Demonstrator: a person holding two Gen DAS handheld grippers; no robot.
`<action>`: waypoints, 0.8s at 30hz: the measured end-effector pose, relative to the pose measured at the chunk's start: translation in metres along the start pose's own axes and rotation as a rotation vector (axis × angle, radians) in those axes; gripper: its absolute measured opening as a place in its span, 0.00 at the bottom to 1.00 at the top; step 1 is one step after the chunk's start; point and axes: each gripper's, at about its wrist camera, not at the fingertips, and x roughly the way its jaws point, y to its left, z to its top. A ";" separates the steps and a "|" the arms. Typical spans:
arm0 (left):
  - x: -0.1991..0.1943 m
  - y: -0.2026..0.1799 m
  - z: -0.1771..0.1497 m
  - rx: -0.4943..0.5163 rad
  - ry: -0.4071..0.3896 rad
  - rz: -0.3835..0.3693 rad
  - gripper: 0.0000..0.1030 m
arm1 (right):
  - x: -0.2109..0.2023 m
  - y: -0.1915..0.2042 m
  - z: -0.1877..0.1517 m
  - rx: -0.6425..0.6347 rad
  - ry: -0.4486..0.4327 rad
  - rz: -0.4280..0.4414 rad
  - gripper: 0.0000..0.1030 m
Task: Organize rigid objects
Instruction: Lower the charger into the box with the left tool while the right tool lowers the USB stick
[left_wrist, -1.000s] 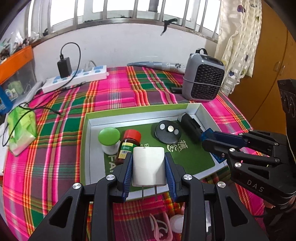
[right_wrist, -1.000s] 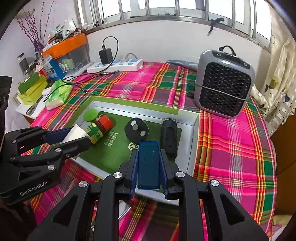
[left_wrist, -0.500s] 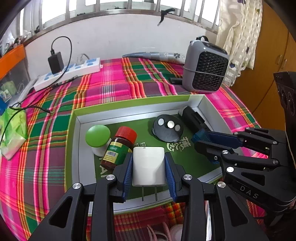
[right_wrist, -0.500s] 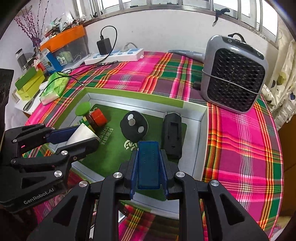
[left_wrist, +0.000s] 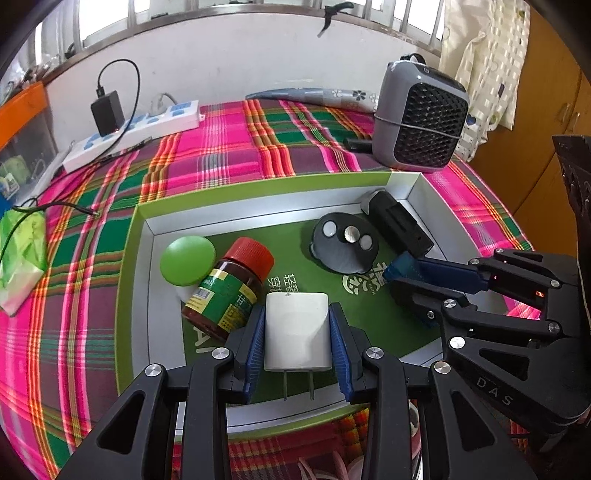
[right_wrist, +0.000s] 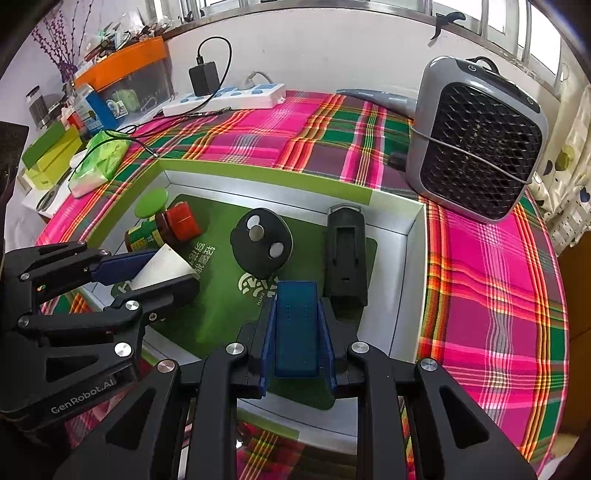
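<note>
My left gripper (left_wrist: 297, 332) is shut on a white plug adapter (left_wrist: 297, 328), prongs toward me, over the green tray (left_wrist: 258, 188). My right gripper (right_wrist: 297, 328) is shut on a dark blue block (right_wrist: 297, 325) over the tray's near right part. In the tray lie a brown bottle with a red cap (left_wrist: 229, 291), a green-lidded jar (left_wrist: 187, 260), a round black disc (left_wrist: 345, 245) and a black oblong device (left_wrist: 400, 225). The left gripper (right_wrist: 162, 273) with the adapter (right_wrist: 162, 267) shows in the right wrist view, and the right gripper (left_wrist: 402, 280) in the left.
A grey fan heater (right_wrist: 476, 155) stands behind the tray at the right. A white power strip (left_wrist: 136, 134) with a black charger lies at the back left. A green tissue pack (left_wrist: 22, 258) lies left of the tray on the plaid cloth (right_wrist: 295, 133).
Both grippers have moved forward and lower over the tray, each still holding its object. The tray's contents look larger and nearer.
</note>
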 end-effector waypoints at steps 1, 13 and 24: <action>0.001 0.000 0.000 -0.001 0.004 0.001 0.31 | 0.001 0.000 0.000 0.000 0.000 -0.001 0.22; 0.003 0.000 0.000 0.002 0.005 0.004 0.31 | 0.002 0.000 0.000 -0.006 -0.007 -0.015 0.23; 0.003 -0.002 0.000 0.010 0.009 0.020 0.32 | 0.002 -0.001 0.000 -0.003 -0.007 -0.012 0.23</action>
